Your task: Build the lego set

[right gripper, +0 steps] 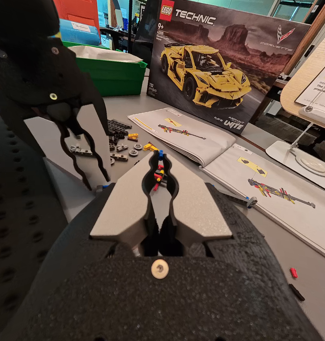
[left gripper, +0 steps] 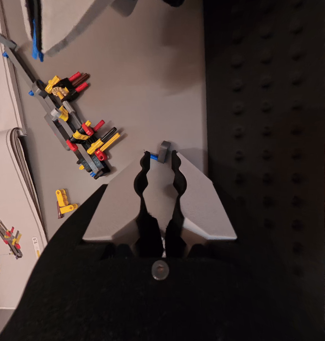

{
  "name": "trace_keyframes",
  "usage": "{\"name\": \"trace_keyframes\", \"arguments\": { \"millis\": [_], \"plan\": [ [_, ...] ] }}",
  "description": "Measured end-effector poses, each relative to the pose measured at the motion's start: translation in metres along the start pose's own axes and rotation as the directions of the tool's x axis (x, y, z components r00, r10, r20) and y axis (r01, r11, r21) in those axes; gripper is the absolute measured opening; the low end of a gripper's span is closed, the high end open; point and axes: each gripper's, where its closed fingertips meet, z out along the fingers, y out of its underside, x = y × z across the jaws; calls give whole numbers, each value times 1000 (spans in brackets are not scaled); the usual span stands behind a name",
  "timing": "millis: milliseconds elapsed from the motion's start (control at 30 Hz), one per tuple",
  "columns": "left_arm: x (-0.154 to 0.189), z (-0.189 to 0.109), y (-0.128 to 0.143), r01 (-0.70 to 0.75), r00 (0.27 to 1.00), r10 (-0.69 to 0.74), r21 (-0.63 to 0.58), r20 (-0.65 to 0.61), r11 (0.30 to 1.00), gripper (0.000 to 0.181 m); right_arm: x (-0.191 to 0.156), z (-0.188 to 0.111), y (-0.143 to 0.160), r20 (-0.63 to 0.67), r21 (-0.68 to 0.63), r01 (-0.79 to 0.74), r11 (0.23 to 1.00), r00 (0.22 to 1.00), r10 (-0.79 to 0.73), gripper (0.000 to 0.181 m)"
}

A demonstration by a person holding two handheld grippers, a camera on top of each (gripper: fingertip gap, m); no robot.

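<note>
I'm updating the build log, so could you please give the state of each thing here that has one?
left gripper: open around a small grey piece with a blue pin
right gripper: shut on a blue pin
instruction booklet: lying open
set box: standing upright
long assembly: partly built

A long grey beam assembly studded with yellow, red and black pins lies flat on my counter, angled across it. Near it sits a small yellow connector cluster. A grey block with a blue pin sits between my left gripper's fingertips.
</note>
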Motion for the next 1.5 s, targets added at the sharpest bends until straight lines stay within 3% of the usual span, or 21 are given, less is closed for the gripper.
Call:
{"name": "trace_keyframes", "arguments": {
  "millis": [33,333,800,1000,1100,1167,1233,1333,1400,1500],
  "plan": [
    [1,0,1,-24,1000,24,-8,-16,1000,22,0,0,0,1,1,1,1000,1000,-1,4],
    [-5,5,3,-204,971,198,-31,-131,978,21,-3,0,0,13,-1,5,1000,1000,-5,4],
    [2,11,5,-255,944,240,-41,-227,966,9,-3,1,1,25,-2,-5,1000,1000,5,4],
    [-1,14,6,-202,958,186,-51,-218,978,6,-3,1,1,27,-5,-8,1000,1000,8,4],
    [-25,14,-1,24,992,-24,-2,-127,1000,6,4,0,3,-7,-11,-22,1000,1000,22,4],
    [-38,1,-29,274,958,-247,211,-142,938,7,10,-2,2,-29,-2,-58,998,998,58,4],
    [-51,-13,-48,477,879,-434,379,-199,793,7,11,-3,1,-27,4,-79,997,997,79,4],
    [-68,-27,-58,599,781,-574,557,-246,576,7,4,-3,-4,-19,11,-43,999,999,44,3],
    [-69,-29,-59,602,765,-596,599,-244,527,7,2,-1,0,-36,-25,4,1000,999,-5,4],
    [-62,-26,-62,590,775,-585,605,-238,536,7,-3,1,-3,-61,-33,100,994,993,-101,4]
  ]
}}
